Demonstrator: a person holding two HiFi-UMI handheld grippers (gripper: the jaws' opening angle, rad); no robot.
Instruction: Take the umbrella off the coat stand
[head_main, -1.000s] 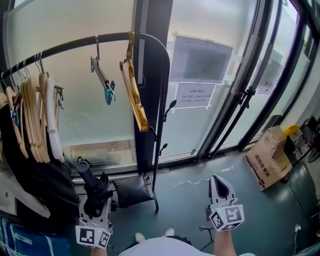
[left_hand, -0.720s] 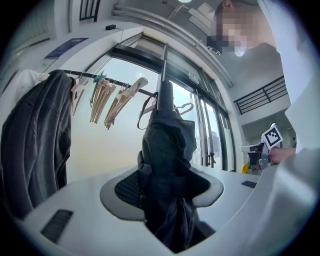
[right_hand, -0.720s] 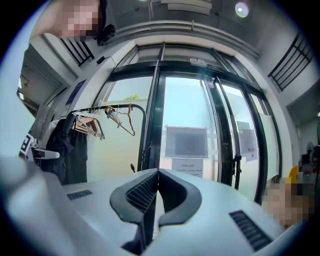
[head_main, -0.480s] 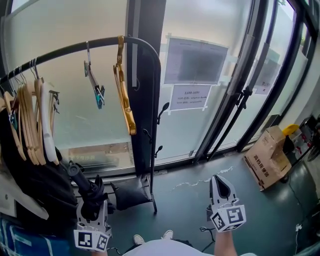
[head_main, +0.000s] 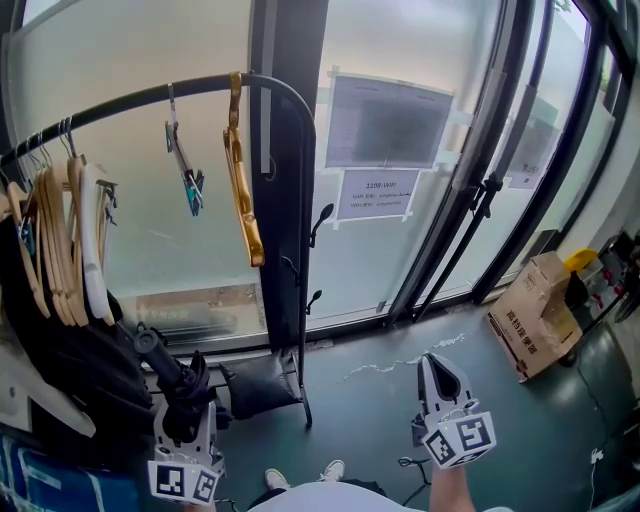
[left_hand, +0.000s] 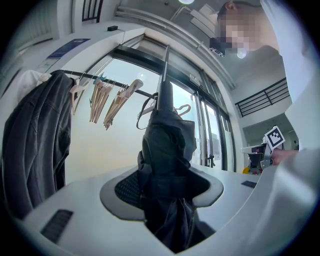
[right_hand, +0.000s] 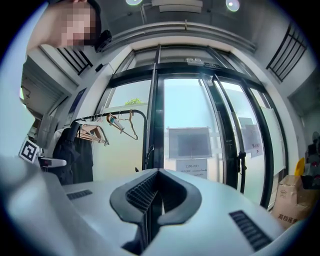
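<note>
Hangers fill the upper left of the head view: a bunch of wooden hangers (head_main: 65, 240) at the left edge, then a clip hanger (head_main: 187, 170) and a golden wooden hanger (head_main: 243, 190), all on the black rail (head_main: 130, 97) of the coat stand (head_main: 308, 250). A dark coat (head_main: 70, 370) hangs low at the left, under the bunch. A dark, flat thing (head_main: 255, 385) lies at the foot of the stand; what it is cannot be told. Behind the stand is a big glass wall with black door frames (head_main: 480, 200) and a paper sign (head_main: 378, 195) stuck on the glass. A cardboard box (head_main: 540, 315) sits on the floor at the right edge. The tips of the person's shoes (head_main: 333, 470) show at the bottom middle. The umbrella (head_main: 165, 362) is black and folded. It is at the lower left, just beside the dark coat and left of the stand's post. The left gripper (head_main: 187, 410) pinches it around its folded cloth. In the left gripper view the umbrella (left_hand: 167, 145) stands upright between the jaws, and both pads press on it. Its round end pokes out above the gripper in the head view. The right gripper (head_main: 441, 368) is well apart, at the lower right over bare floor. Its jaws are pressed together with nothing between them, and it touches nothing.
</note>
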